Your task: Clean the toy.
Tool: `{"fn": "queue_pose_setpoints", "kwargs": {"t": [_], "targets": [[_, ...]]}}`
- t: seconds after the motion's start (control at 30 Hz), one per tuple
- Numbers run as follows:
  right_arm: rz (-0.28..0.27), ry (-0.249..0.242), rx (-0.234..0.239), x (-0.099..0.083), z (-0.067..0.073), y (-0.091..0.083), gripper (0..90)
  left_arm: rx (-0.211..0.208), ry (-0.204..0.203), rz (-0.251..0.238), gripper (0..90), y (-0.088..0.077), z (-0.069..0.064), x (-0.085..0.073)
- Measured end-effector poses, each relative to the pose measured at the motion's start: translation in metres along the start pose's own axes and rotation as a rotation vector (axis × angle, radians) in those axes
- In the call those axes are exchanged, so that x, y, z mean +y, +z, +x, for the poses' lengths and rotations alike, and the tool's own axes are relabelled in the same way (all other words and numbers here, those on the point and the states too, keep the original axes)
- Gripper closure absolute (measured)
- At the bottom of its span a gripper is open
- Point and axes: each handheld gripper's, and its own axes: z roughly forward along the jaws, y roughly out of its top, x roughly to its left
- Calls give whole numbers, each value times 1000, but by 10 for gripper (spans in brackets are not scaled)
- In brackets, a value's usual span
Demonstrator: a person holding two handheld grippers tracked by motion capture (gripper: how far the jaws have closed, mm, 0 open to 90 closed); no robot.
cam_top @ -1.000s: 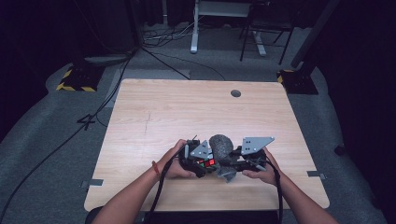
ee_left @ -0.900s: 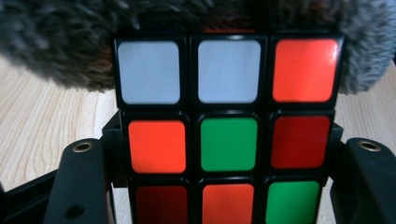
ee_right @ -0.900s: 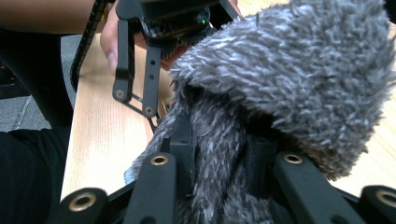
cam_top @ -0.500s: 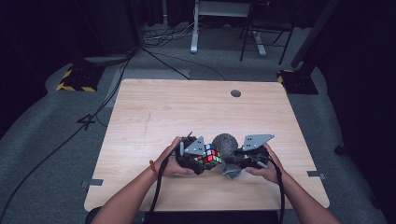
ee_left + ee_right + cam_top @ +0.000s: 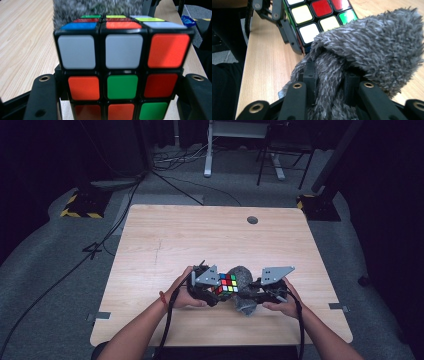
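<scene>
Left tool pinching puzzle cube, white, orange, green face showing close up; right tool pinching grey fuzzy cloth. Cube now tilting colours upward.

The Rubik's cube is glossy plastic with smooth coloured stickers in a black frame. The grey cloth looks shaggy and fuzzy. The tabletop is pale, matt wood grain.
</scene>
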Motion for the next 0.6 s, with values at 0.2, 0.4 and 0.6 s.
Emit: {"fn": "queue_pose_setpoints", "kwargs": {"t": [0.2, 0.4, 0.6], "targets": [[-31, -10, 0, 2, 2, -3, 711, -15, 1, 34, 329, 4, 0, -2], [-56, -21, -8, 9, 4, -9, 712, -12, 33, 83, 330, 9, -3, -2], [-67, -25, -20, 12, 7, -11, 715, 2, 36, 66, 333, 10, -4, -1]]}}
